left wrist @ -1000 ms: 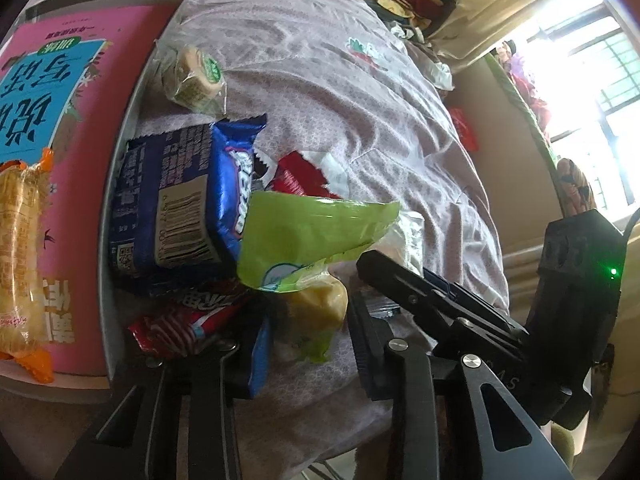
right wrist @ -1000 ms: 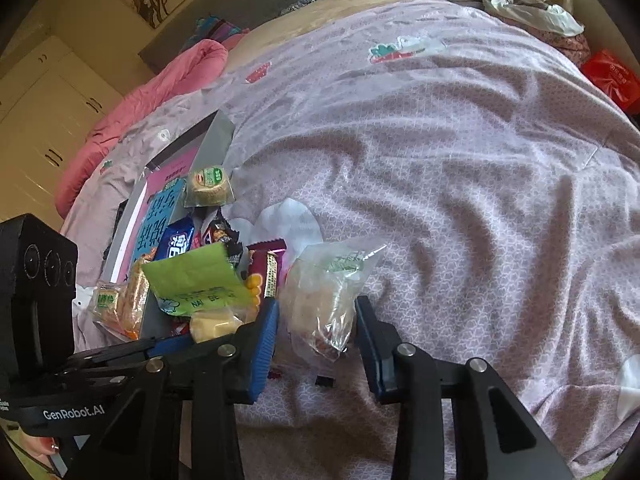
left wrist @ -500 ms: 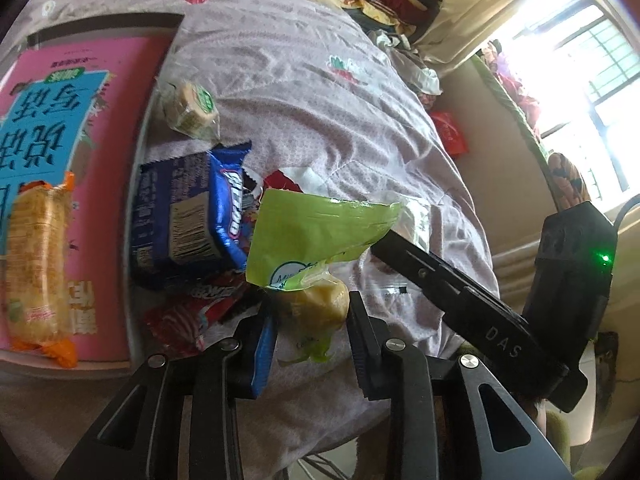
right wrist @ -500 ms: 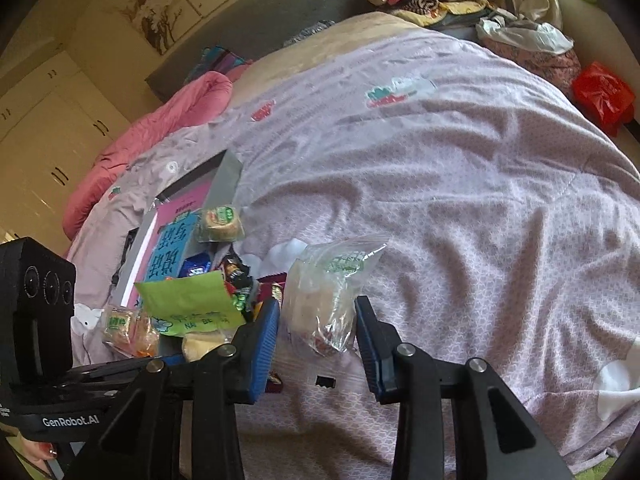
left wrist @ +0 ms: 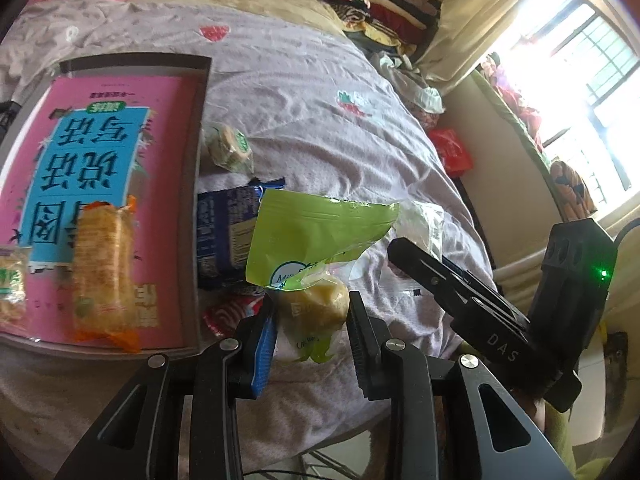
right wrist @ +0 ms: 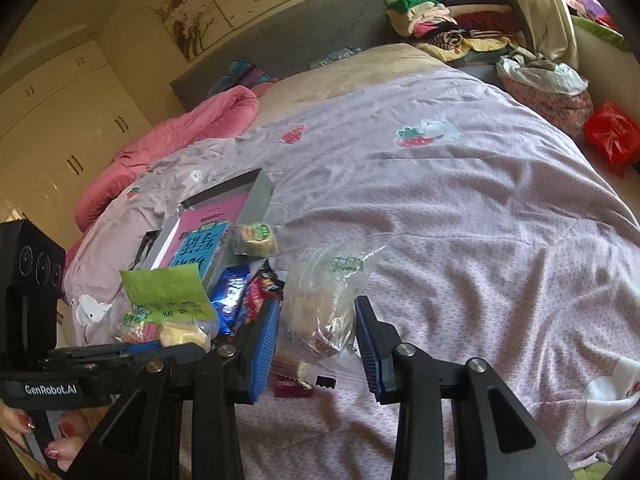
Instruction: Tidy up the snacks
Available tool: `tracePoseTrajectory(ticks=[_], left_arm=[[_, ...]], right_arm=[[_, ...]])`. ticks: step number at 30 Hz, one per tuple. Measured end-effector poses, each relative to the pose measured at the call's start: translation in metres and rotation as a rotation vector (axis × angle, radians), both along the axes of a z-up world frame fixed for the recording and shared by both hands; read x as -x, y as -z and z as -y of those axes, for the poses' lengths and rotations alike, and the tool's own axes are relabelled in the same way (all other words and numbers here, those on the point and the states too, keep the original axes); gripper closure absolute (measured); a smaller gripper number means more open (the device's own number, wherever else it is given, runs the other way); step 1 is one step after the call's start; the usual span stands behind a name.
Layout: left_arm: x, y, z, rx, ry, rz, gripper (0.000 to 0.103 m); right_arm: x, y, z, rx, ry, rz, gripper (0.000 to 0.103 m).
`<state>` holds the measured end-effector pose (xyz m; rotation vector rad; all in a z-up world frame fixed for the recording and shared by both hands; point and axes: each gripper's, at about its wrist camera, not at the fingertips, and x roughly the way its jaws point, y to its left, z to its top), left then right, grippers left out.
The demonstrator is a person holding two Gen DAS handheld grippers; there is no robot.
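While the far left of the left wrist view is taken up by a shallow grey tray (left wrist: pixel 204 128) on the bed (left wrist: pixel 312 92), its floor is covered by a pink sheet with large blue-panel Chinese characters, seen upside down. Two wrapped snacks lie on that sheet: a small pale cracker pack (left wrist: pixel 10 284) at the edge and a long orange-ended biscuit pack (left wrist: pixel 104 272) beside it. Just right of the tray's rim sit a round cake in clear wrap with a green label (left wrist: pixel 228 146), a dark blue biscuit packet (left wrist: pixel 226 236) and a red-and-white wrapper (left wrist: pixel 228 312).

Further right, the left tool (left wrist: pixel 310 320) is closed on a green-topped pouch holding a yellow cake (left wrist: pixel 312 304); the pouch rises between the fingers, its green flap standing above them, with the partial letters "Mi" on a white circle. The right tool's body, marked "DAS", crosses the right side.

From the right wrist view, the left tool's body reads "GenRobot.AI", and the green flap shows "NAI". The blue packet's white lettering is blurred. The right tool (right wrist: pixel 316 332) grips a clear plastic bag of pastry (right wrist: pixel 324 300) with a faint green logo, raised between its fingers above the bed.
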<state>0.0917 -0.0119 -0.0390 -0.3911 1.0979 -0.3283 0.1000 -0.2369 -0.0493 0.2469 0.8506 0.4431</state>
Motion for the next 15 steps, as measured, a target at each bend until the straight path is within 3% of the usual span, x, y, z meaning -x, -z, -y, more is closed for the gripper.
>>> tracePoseTrajectory(ticks=[15], left_arm=[[0.019,-0.007,-0.037,-0.024,-0.067,0.008,0.069]], right_arm=[[0.018,-0.013,-0.034,0.024,-0.085,0.045,0.064]])
